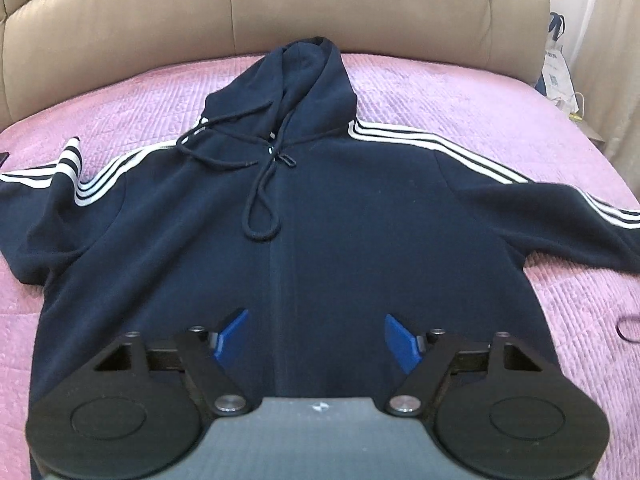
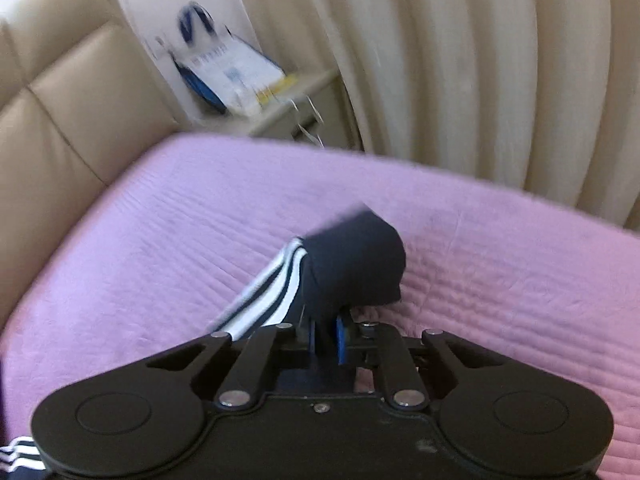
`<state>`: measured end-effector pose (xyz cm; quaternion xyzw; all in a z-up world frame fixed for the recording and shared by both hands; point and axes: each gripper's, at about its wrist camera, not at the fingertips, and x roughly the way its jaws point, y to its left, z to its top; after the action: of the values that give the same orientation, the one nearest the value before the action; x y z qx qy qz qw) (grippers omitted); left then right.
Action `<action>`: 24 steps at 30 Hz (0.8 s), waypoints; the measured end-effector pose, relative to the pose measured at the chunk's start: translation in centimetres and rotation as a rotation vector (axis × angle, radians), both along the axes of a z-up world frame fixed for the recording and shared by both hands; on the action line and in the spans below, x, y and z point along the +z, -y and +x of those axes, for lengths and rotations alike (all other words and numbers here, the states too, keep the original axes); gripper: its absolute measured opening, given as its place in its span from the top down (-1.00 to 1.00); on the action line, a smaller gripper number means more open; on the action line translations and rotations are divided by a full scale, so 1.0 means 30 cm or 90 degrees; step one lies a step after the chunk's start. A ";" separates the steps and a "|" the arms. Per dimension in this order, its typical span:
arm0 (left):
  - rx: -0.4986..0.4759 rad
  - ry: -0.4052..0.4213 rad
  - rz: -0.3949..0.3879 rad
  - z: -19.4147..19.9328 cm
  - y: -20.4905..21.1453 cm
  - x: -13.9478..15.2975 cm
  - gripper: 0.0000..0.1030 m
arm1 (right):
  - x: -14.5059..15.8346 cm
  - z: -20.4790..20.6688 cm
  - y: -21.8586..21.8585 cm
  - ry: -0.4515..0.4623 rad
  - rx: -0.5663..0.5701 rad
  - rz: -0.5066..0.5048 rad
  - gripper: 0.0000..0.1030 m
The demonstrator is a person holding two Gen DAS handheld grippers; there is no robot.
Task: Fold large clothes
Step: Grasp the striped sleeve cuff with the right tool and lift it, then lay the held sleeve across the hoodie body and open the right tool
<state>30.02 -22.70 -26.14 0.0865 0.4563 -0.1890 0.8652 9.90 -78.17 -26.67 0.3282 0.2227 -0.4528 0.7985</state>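
My pink quilted bedspread (image 1: pixel 460 92) covers the bed, with the tan padded leather headboard (image 1: pixel 160 16) at its far edge and cream pleated curtains (image 2: pixel 480 60) off to the right side. The navy blue zip-front hoodie with white sleeve stripes (image 1: pixel 340 208) lies front-up across the bedspread, hood toward the headboard, both sleeves stretched outward and its dark drawcord looped on the chest. A white and blue paper bag (image 2: pixel 224 68) stands on a beige bedside cabinet (image 2: pixel 304 96) beside the headboard. My left gripper (image 1: pixel 316 336) hovers over the hoodie's lower front with its blue fingers (image 1: pixel 232 332) spread wide, grasping nothing. My right gripper (image 2: pixel 326 336) is closed on the striped sleeve cuff (image 2: pixel 352 268), which bunches up just ahead of the fingers above the bedspread.
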 end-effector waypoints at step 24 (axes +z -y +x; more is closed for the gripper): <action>0.133 0.078 -0.067 0.146 -0.364 0.120 -0.29 | 0.255 0.541 -1.402 0.144 0.533 -0.144 0.77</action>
<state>34.39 -11.79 -22.53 0.0047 0.3988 -0.1160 0.9097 26.13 -36.10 -19.02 0.1683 0.1968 -0.0736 0.9631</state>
